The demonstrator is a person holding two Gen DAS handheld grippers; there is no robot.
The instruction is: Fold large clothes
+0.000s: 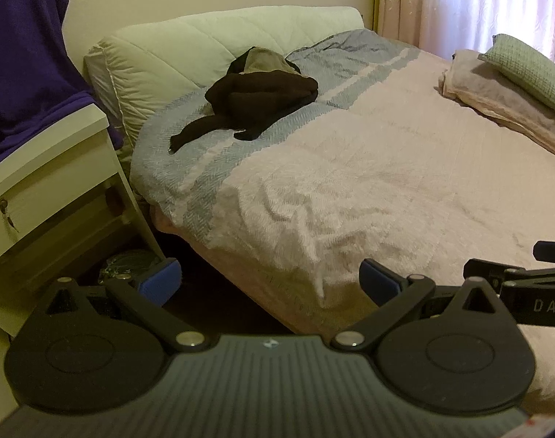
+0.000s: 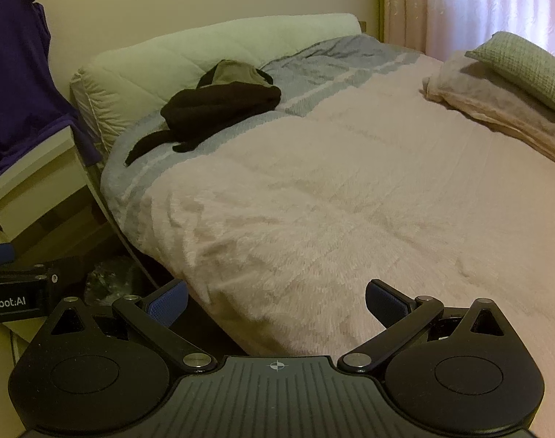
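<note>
A dark brown garment (image 1: 257, 100) (image 2: 219, 113) lies crumpled at the far left of the bed, one sleeve trailing toward the bed's edge. A tan piece (image 1: 264, 60) (image 2: 235, 72) sits on top of it at the back. My left gripper (image 1: 268, 281) hovers open over the bed's near corner, well short of the garment, with nothing between its blue pads. My right gripper (image 2: 275, 304) is open too, above the near edge of the pink bedspread (image 2: 350, 200), empty. Each gripper shows at the other view's side edge.
A cream nightstand (image 1: 47, 182) stands left of the bed, with purple cloth (image 1: 22, 54) hanging above it. A quilted headboard cushion (image 1: 204, 43) lines the wall. Folded pink blankets (image 1: 504, 102) and a green pillow (image 1: 529, 69) sit at the far right, by the curtains (image 1: 478, 3).
</note>
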